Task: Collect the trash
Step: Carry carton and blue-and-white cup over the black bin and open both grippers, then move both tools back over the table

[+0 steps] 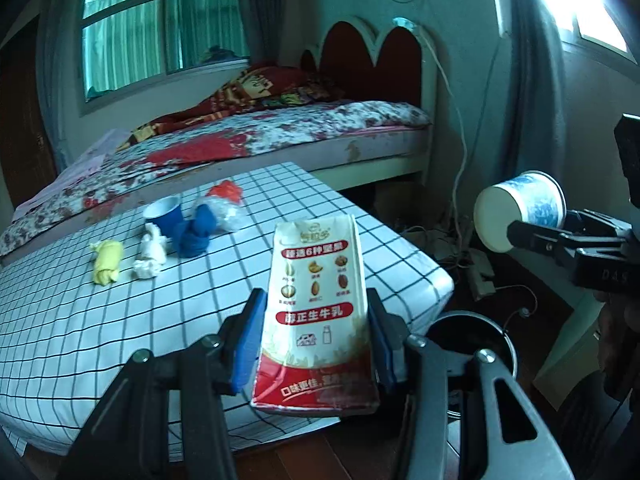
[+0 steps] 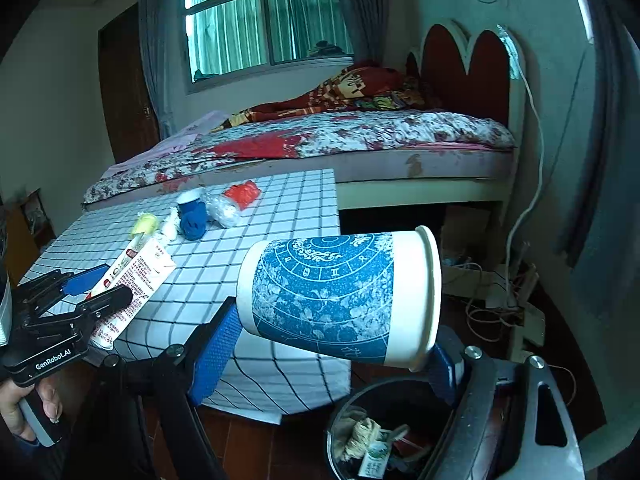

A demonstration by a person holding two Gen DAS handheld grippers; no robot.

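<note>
One milk carton (image 1: 316,312) stands between the blue pads of the left gripper (image 1: 316,336), clamped from both sides: one pad presses its edge at 9 o'clock, the other at 3 o'clock, and the carton's top points to 12 o'clock, away from the camera. In the right wrist view the same carton (image 2: 136,276) shows at 9 o'clock, slanting up out of that gripper, with a hand (image 2: 24,412) around the handle below it.

One paper cup (image 2: 340,296), white with a blue printed band, lies on its side across the right gripper (image 2: 332,344). Its base meets the pad at 9 o'clock, its rim sits against the pad at 4 o'clock, so the fingers are clamped on it end to end, spread wide. From the left wrist the cup (image 1: 520,208) is at 3 o'clock, base toward the camera.

One dark bin (image 2: 384,432) sits on the floor at 6 o'clock beneath the cup, with scraps inside; in the left view its rim (image 1: 472,320) is at 4 o'clock of the carton.

On the checked table (image 1: 120,320), at 10 o'clock of the carton, six pieces lie close together: one yellow wad (image 1: 106,266), one white crumpled paper (image 1: 152,254), one small blue cup (image 1: 164,214), one dark blue wad (image 1: 194,234), one clear plastic wad (image 1: 230,216), one red scrap (image 1: 226,192).

Behind the table is one bed (image 1: 280,132).
</note>
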